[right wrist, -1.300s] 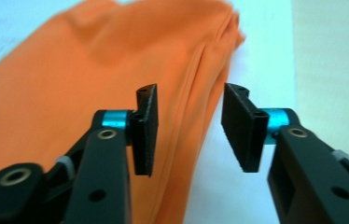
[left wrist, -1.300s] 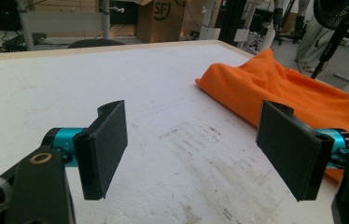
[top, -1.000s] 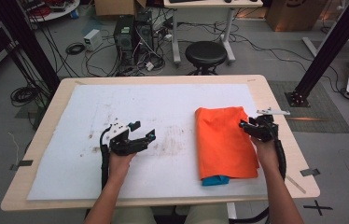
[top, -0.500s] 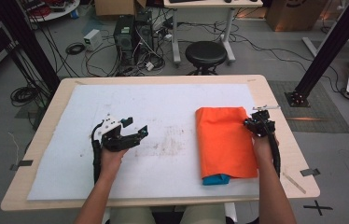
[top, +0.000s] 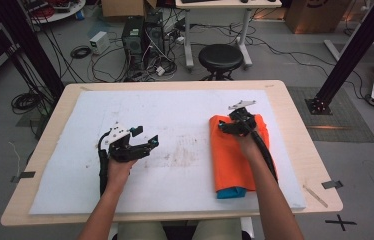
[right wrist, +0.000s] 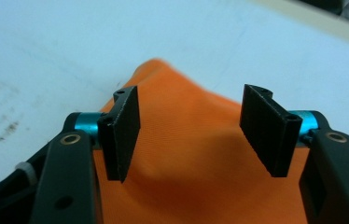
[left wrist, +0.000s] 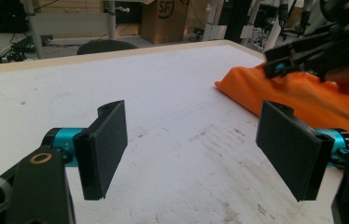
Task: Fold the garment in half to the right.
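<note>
A folded orange cloth (top: 235, 160) lies on the right half of the white table cover (top: 175, 115), with a teal layer (top: 230, 192) showing under its near end. My right gripper (top: 225, 126) hovers over the cloth's far end, pointing left. Its jaws have just been opening and now stand open above the orange cloth (right wrist: 200, 163), pads not pressing on it. My left gripper (top: 147, 144) is open over the bare cover at centre left, pointing right, with nothing between its jaws (left wrist: 193, 149). The cloth (left wrist: 303, 93) and the right gripper (left wrist: 303, 46) appear in the left gripper view.
The cover carries dark smudges (top: 180, 152) at its middle. The wooden table edge (top: 305, 140) runs close to the cloth's right side. A black stool (top: 220, 55) and cables stand on the floor beyond the table.
The right gripper has moved left, from the cloth's right edge to over its far end, and its jaws stand wider. The left gripper has barely shifted.
</note>
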`<state>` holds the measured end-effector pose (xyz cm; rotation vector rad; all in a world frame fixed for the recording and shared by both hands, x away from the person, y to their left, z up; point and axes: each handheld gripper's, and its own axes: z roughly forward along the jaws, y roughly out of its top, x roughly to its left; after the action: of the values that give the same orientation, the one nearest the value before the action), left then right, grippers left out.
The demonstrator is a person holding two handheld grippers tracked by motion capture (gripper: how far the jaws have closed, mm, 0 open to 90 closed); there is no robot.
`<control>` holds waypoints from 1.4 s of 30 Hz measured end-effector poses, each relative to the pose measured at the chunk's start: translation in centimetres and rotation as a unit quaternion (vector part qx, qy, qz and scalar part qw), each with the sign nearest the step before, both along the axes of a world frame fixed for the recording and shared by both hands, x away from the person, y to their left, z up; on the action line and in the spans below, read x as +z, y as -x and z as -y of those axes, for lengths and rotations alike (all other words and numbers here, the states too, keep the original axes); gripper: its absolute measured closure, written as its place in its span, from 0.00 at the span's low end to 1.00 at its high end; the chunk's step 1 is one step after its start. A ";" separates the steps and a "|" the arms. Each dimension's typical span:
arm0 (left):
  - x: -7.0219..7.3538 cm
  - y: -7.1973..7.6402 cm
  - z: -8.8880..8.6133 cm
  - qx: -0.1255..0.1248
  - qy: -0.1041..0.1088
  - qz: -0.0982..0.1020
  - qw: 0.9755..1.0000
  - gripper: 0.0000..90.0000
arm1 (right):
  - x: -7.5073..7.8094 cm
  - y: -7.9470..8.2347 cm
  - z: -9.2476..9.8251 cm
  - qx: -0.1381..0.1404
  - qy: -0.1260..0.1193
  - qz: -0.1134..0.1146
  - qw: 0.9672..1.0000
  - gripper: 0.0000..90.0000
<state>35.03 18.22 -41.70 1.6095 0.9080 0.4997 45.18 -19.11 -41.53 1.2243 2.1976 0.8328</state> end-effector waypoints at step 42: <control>0.1 -0.1 0.0 -0.003 0.004 -0.001 1.000 0.28 | -0.4 2.0 11.6 -0.166 -0.025 0.002 0.986 0.87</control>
<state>35.16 18.25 -41.59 1.6059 0.9056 0.4902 43.20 -30.75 -41.93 1.5559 1.9040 0.7528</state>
